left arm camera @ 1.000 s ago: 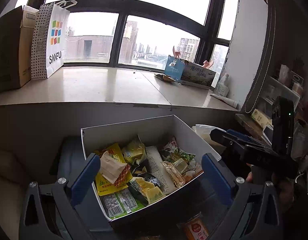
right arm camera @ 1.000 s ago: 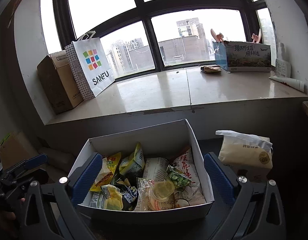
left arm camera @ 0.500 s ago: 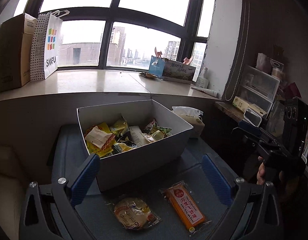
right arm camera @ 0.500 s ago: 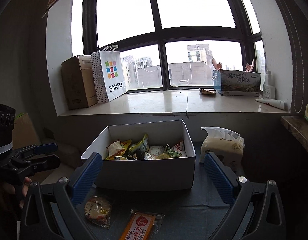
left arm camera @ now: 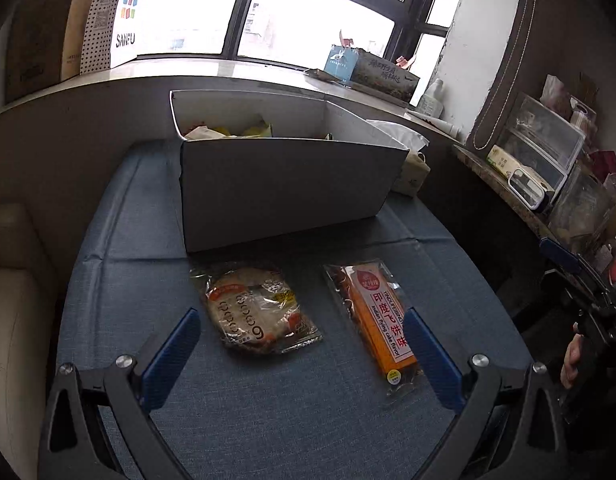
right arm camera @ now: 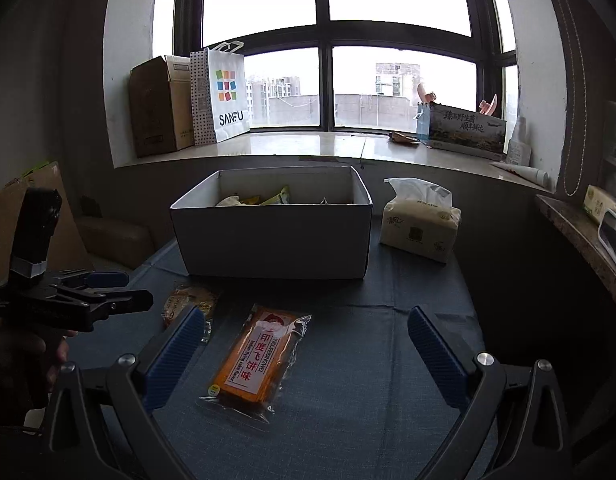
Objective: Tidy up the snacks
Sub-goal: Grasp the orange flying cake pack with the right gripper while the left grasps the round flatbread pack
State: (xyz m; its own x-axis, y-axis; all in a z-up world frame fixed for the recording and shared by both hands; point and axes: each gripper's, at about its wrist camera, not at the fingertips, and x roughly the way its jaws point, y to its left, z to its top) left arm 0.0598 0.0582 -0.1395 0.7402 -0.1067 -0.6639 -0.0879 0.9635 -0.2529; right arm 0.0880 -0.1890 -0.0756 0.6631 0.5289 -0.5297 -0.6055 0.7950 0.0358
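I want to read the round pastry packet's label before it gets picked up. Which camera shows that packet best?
The left wrist view: the round pastry packet lies whole and unobstructed between the open left gripper fingers. In the right wrist view only part of it shows, partly hidden behind a finger of the right gripper.

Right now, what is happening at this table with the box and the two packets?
A person holds two claws over a blue cloth-covered table, sorting snacks. The left claw is open above a clear round flatbread packet; the right claw is open above an orange rectangular snack packet. Neither packet is gripped; both lie flat in front of the white cardboard box, which already holds several snacks. A tissue pack stands beside the box.
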